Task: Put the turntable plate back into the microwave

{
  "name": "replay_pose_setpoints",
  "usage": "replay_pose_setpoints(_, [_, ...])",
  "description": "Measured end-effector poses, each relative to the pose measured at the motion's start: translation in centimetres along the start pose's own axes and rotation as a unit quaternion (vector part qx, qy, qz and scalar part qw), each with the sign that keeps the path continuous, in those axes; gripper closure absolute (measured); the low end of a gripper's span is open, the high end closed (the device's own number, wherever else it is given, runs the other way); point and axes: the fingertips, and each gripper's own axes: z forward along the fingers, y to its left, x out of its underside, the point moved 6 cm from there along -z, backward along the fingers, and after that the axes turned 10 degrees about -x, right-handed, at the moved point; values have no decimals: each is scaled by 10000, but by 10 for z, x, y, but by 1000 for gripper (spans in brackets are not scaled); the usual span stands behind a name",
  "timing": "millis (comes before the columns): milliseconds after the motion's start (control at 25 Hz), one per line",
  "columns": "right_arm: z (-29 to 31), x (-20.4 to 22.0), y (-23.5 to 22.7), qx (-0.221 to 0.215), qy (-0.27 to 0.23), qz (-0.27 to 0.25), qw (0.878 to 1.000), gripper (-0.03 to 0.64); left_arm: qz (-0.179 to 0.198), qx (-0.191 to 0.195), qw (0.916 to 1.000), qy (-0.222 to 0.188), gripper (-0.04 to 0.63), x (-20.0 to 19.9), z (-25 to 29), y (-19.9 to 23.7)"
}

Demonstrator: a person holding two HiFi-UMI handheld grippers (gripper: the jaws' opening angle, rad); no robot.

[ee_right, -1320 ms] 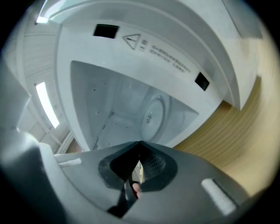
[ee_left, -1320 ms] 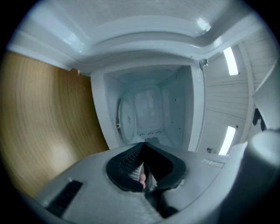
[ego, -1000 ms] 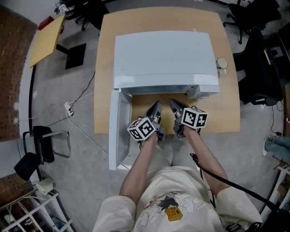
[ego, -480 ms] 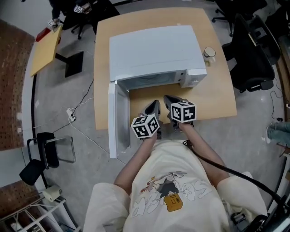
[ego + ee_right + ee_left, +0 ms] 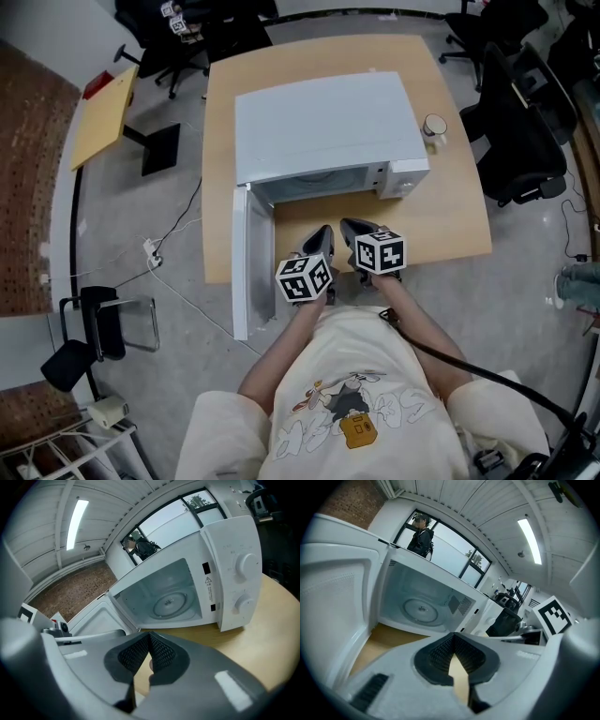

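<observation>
Head view: left gripper (image 5: 323, 234) and right gripper (image 5: 350, 227) hover side by side before the open microwave (image 5: 323, 122), jaws together, empty. The turntable plate (image 5: 421, 610) lies flat inside. Likely next: push the door (image 5: 242, 262) shut from its near edge, gently.

White boxy microwave (image 5: 323, 122), door lining and cavity white too
Round glass turntable plate (image 5: 171, 603): clear, faint concentric rings
Light tan wooden table (image 5: 450, 225)
Hand-held left gripper (image 5: 322, 232) and right gripper (image 5: 350, 227): grey shells, black ribbed pads (image 5: 438, 654), white cubes (image 5: 303, 278) with black square markers
Cream T-shirt (image 5: 375, 337), orange-and-grey cartoon print
Speckled grey floor (image 5: 122, 216); red-brown brick wall (image 5: 70, 592)
</observation>
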Motion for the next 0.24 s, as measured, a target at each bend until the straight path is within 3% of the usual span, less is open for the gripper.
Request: replay_pose_setpoints(240, [-4, 7, 2, 46, -17, 94, 9999, 612, -39, -5, 10000, 59, 595, 5, -6, 2])
